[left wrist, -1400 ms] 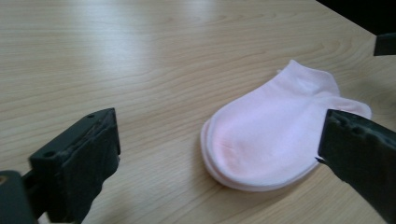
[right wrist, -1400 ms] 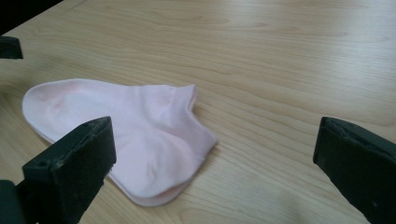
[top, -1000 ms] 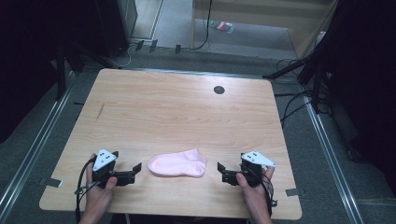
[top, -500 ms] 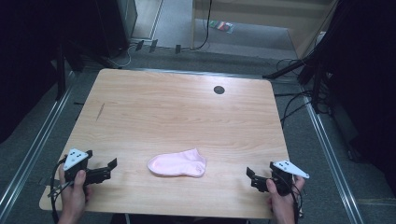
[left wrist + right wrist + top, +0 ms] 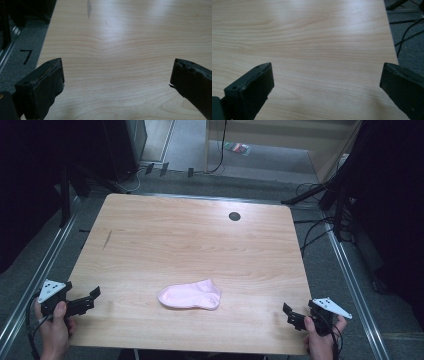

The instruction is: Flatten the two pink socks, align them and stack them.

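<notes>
So both claws have backed right off. A second ago they sat close on either side of the sock (image 5: 190, 295), nearly boxing it in; half a second ago they were already sliding outward, and now the left claw (image 5: 91, 298) is down at the lower left corner of the desk (image 5: 200, 235) while the right claw (image 5: 291, 315) sits at the lower right corner. The sock hasn't budged at all, same flat pink shape with the toe end toward the left of the frame and the cuff to the right.

My read: whatever was being done to the sock is finished, or it's a reset before a fresh go. Either way nothing is holding it and it lies on its own in the lower middle of the high view.

Both claws have their jaws spread wide with nothing in between. In the left gripper view there's just bare wood grain between the two black jaws, plus the dark streak on the desk near the top left. Same story in the right gripper view, bare wood and the desk edge with carpet and cables at the upper right.

Position-wise the sock is well apart from both claws, roughly halfway between them, a touch higher in the frame than either one.
</notes>
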`<state>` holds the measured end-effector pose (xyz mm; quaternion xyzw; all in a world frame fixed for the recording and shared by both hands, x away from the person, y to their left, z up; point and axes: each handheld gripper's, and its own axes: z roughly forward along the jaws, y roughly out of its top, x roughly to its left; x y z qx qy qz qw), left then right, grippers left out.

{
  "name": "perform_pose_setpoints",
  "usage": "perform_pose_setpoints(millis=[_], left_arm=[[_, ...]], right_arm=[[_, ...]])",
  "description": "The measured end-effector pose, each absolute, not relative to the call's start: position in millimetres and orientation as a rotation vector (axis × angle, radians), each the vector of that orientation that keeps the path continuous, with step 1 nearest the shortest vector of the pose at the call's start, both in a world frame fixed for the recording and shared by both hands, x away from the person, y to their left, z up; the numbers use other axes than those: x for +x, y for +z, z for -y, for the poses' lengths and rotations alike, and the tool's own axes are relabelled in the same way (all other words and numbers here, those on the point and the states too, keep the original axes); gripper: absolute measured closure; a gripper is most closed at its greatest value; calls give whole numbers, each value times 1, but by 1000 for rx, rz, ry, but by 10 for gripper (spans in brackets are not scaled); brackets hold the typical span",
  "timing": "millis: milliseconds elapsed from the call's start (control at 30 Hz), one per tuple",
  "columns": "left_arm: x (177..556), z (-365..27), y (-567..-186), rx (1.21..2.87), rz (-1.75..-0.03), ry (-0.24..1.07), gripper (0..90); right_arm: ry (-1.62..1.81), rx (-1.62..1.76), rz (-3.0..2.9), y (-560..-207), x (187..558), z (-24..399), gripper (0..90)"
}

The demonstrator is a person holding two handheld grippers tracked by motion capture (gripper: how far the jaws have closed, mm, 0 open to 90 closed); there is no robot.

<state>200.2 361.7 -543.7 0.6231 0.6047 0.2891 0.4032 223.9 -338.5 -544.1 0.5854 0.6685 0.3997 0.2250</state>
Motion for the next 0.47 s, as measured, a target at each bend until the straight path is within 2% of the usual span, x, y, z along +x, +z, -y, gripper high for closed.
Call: perform_pose_setpoints(millis=[467], left_arm=[[205, -361, -550, 1589, -1537, 727, 0]], right_arm=[[1048, 1590, -1866, -549, 224, 335, 0]])
